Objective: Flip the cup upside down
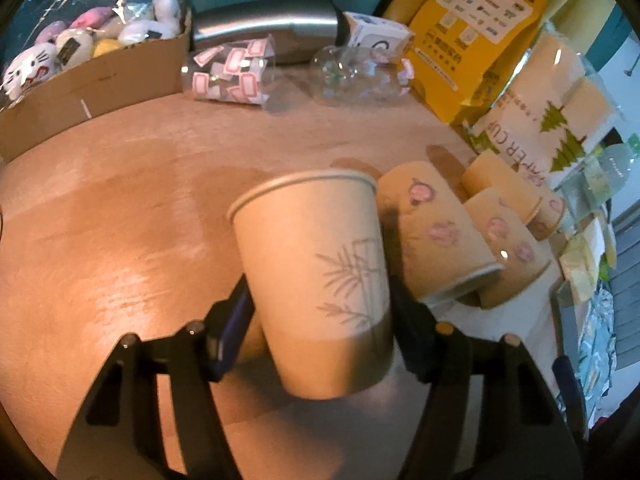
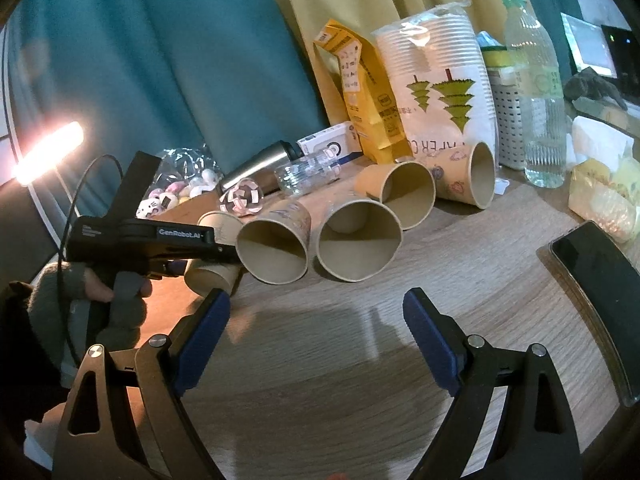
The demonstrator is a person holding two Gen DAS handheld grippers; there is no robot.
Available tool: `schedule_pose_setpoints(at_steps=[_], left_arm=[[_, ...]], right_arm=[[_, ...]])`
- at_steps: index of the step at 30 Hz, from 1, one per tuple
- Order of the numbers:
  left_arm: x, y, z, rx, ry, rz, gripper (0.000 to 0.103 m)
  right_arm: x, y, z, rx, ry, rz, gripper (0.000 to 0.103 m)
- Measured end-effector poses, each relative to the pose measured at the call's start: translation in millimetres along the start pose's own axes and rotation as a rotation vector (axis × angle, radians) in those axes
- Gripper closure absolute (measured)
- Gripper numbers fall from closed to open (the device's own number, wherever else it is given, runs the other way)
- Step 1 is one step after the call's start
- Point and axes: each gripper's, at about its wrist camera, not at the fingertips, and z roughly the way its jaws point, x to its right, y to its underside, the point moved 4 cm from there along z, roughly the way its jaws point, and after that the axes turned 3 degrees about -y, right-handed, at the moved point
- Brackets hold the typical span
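Note:
My left gripper [image 1: 320, 312] is shut on a paper cup [image 1: 320, 280] with a grey leaf print. It holds the cup above the wooden table [image 1: 120, 220], tilted, with the rim up and away. In the right wrist view the same cup [image 2: 212, 252] shows behind the left gripper [image 2: 224, 256], mostly hidden. My right gripper [image 2: 316, 328] is open and empty above the table [image 2: 340, 360]. Several brown paper cups lie on their sides to the right of the held cup [image 1: 432, 236], their mouths facing the right wrist camera [image 2: 360, 246].
Along the back stand a cardboard box of plush toys [image 1: 80, 64], a steel flask [image 1: 272, 24], clear plastic cups [image 1: 352, 72], a yellow bag [image 1: 476, 28] and a sleeve of paper cups [image 2: 436, 92]. A water bottle [image 2: 540, 92] and a phone [image 2: 592, 268] are at right.

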Motion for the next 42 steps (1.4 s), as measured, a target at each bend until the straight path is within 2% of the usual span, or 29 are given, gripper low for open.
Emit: schedule_pose_setpoints(at_steps=[2,5,14,21,27,33,42], left_arm=[[-4,4,-10,0.025,0.0,-0.02,0.038],[-5,16,-31,0.045,0.041,-0.035,0.038],[26,66,-102,0.104,0.32,-0.051,0.038],[47,95,-135,0.091,0.518,-0.063,0.038],[58,100,-154,0.1,0.571,-0.024,0.038],[64,110,-154,0.066,0.619,0.001,0.038],[67,115,-145,0.03,0.638,-0.015,0.038]], right_arm=[[-5,0,-2,0.007,-0.004,-0.011,0.013],[-18,1,-8,0.025,-0.026,-0.025,0.013],[-75,16,-41,0.107,-0.195,0.0,0.013],[-94,14,-73,0.195,-0.22,-0.012,0.013],[-108,19,-81,0.21,-0.242,-0.042,0.013],[-107,20,-80,0.223,-0.254,-0.042,0.013],[-106,21,-82,0.242,-0.259,-0.047,0.018]])
